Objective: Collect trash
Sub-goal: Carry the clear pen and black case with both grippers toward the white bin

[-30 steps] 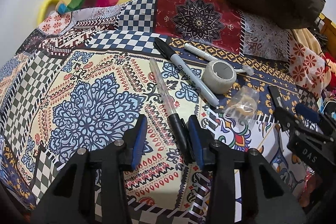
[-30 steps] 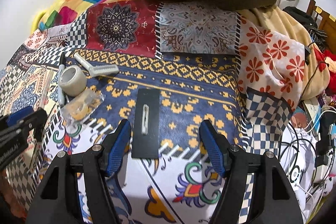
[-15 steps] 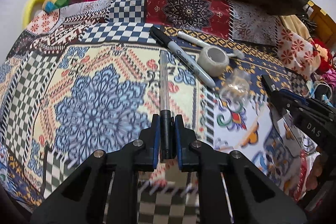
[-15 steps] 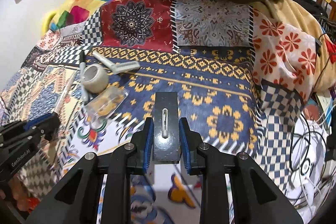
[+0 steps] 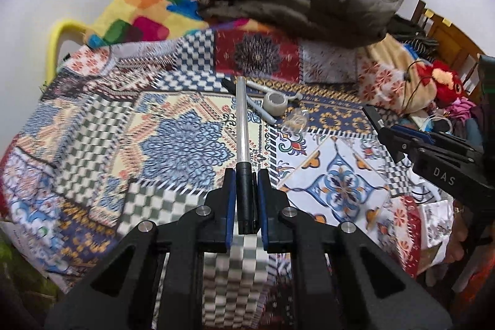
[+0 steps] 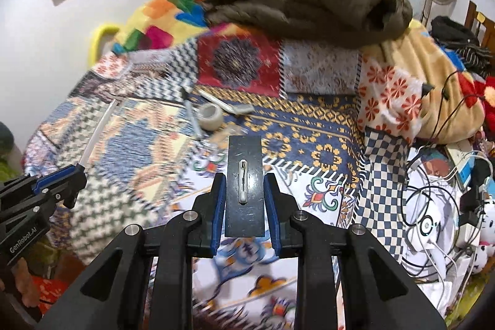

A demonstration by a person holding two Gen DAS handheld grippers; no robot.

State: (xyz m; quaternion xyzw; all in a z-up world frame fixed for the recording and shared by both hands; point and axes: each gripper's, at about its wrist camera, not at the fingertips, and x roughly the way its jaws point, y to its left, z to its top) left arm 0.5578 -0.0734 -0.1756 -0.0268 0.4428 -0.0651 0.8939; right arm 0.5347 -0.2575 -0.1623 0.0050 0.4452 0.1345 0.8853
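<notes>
My left gripper (image 5: pixel 246 175) is shut on the black cap end of a clear pen (image 5: pixel 242 119), which sticks out forward above the patchwork bed cover (image 5: pixel 185 144). My right gripper (image 6: pixel 244 177) is shut on a flat black card (image 6: pixel 245 150) with a small white pin on it, also held off the bed. Each gripper shows in the other's view: the right gripper (image 5: pixel 383 133) at the right edge, the left gripper (image 6: pixel 77 173) at the left edge. On the cover lie a tape roll (image 5: pixel 275 102), a marker (image 5: pixel 260 112), a white stick (image 5: pixel 273 90) and a clear wrapper (image 5: pixel 294 119).
A brown jacket (image 5: pixel 294 8) and a bright blanket (image 5: pixel 145 11) are piled at the far end of the bed. Tangled cables (image 6: pixel 433 200) and soft toys (image 6: pixel 482 101) crowd the right side. A yellow chair (image 5: pixel 58 36) stands at the far left by the wall.
Both grippers closed, the left on the pen and the right on the black card, and then rose with them off the bed cover.
</notes>
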